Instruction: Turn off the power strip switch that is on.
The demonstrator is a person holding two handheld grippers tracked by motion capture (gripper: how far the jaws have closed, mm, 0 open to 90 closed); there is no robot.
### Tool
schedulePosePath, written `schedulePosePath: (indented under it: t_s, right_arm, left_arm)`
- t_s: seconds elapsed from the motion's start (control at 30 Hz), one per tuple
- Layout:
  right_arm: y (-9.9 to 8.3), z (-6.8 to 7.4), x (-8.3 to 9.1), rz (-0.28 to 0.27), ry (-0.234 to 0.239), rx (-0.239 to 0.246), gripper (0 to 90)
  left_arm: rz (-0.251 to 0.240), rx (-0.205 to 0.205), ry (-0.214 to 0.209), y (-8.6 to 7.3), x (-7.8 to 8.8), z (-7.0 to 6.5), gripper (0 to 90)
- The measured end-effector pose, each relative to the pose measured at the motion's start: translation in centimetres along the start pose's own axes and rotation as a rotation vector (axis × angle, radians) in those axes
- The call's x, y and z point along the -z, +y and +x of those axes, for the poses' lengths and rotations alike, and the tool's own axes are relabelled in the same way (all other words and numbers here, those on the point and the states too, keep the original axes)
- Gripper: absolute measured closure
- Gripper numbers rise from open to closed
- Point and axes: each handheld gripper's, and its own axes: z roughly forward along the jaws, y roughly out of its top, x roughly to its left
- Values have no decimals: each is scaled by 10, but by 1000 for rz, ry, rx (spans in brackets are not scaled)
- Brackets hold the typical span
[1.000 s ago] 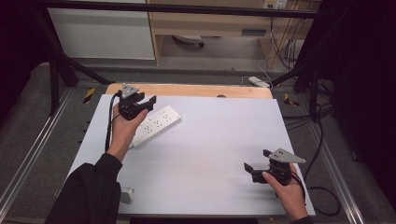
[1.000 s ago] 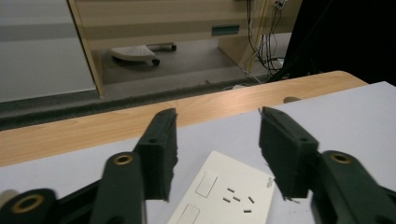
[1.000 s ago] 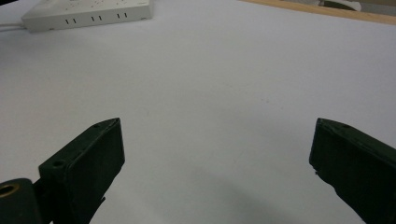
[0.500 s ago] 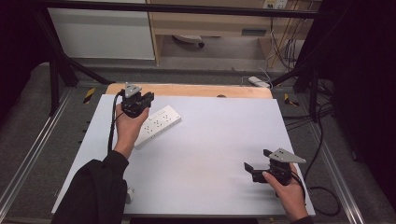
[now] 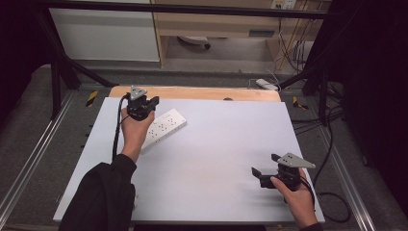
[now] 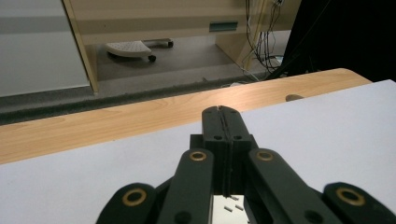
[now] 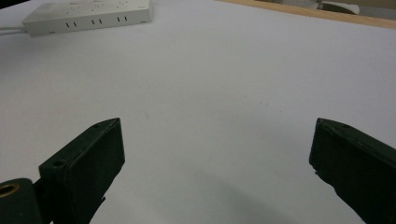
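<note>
No readable writing — white power strip (image 5: 163, 127), left tongs (image 6: 222, 116) closed

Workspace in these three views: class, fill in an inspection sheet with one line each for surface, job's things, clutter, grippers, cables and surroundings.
Surface: white table top, wooden edge at the far side.
Job's things: white power strip lying flat, far left, partly under the left hand.
Clutter: nothing seen.
Grippers: left gripper above the strip, its jaws have just closed together on nothing; right gripper near right, jaws wide apart, nothing between them.
Cables: black gripper cable along the left forearm; another off the right edge.
Surroundings: grey floor, pale cabinet, wires at far right.
</note>
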Motion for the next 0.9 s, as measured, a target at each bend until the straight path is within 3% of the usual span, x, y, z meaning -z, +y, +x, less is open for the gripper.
schedulePosePath:
  t_s: [0.9]
  right_arm:
    - [2,1,0,-2,4,5,34]
  left_arm:
    - [112,13,-7,-20,-30,3,900]
